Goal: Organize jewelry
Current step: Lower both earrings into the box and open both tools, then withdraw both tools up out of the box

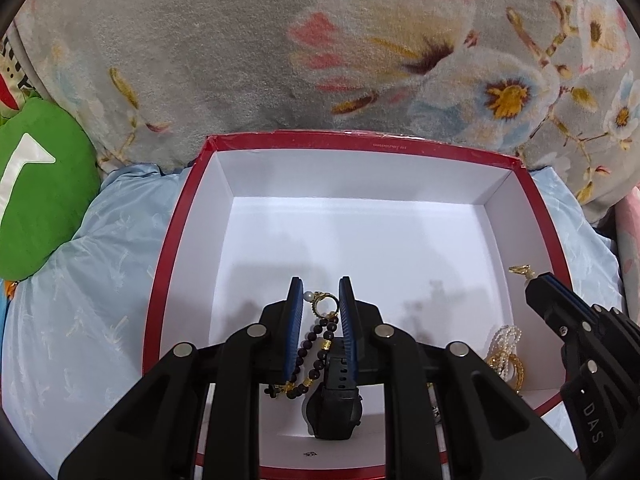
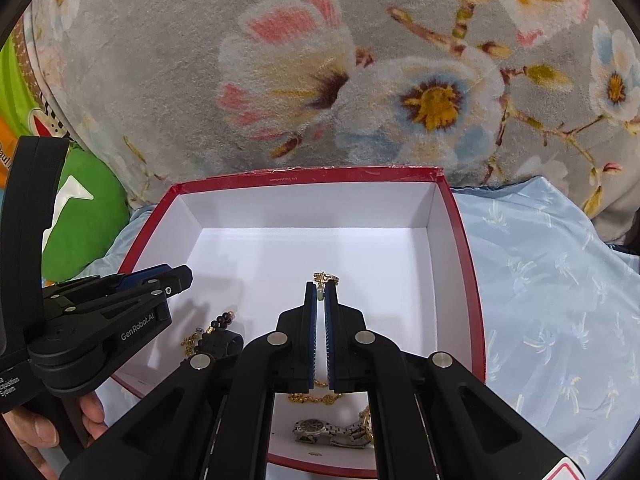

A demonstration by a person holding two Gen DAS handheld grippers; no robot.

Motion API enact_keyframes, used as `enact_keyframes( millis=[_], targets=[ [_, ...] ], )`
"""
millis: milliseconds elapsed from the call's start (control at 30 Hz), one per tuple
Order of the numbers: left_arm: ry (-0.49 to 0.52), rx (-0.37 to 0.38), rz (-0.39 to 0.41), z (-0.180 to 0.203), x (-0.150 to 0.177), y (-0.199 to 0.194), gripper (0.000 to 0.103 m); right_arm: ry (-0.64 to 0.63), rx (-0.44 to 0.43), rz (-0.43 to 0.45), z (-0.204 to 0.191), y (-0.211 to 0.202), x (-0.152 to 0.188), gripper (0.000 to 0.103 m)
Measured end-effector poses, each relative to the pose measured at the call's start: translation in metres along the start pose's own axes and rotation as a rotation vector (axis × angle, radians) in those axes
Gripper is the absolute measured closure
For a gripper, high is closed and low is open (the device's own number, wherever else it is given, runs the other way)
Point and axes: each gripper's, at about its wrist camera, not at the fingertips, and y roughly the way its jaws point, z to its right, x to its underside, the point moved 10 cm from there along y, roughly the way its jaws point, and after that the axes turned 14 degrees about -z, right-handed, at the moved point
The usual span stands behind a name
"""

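Observation:
A red box [image 1: 176, 240] with a white inside lies on the bed. Over its floor, my left gripper [image 1: 320, 283] is shut on a gold ring with a pearl [image 1: 322, 303]. Beneath it are a dark bead bracelet [image 1: 320, 346] and a black watch [image 1: 336, 400]. My right gripper [image 2: 321, 286] is shut on a small gold piece with a pale green stone [image 2: 326, 279]. Under the right gripper lie a gold chain [image 2: 316, 398] and a silver watch [image 2: 332, 432]. A pearl and gold necklace [image 1: 503, 350] rests by the box's right wall.
A floral fleece blanket [image 1: 280, 60] rises behind the box. A green cushion [image 1: 44, 184] sits to the left. Light blue bedding [image 2: 552, 288] surrounds the box. A hand [image 2: 40, 436] holds the left gripper's [image 2: 178, 276] handle.

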Motion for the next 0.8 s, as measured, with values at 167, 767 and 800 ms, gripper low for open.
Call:
enact_keyframes(
  millis=[167,767,800],
  targets=[
    [-0.010,0.010,-0.017,-0.001,0.001,0.007,0.085,0.000,-0.001,-0.009,0.000,0.004,0.000,0.100],
    [-0.005,-0.042,0.038,-0.002,-0.001,-0.010,0.035,0.005,0.008,0.023,-0.004,-0.003,-0.002,0.076],
    [-0.007,-0.045,0.040,-0.003,0.000,-0.011,0.035,0.006,0.007,0.022,-0.004,-0.004,-0.002,0.076]
  ],
)
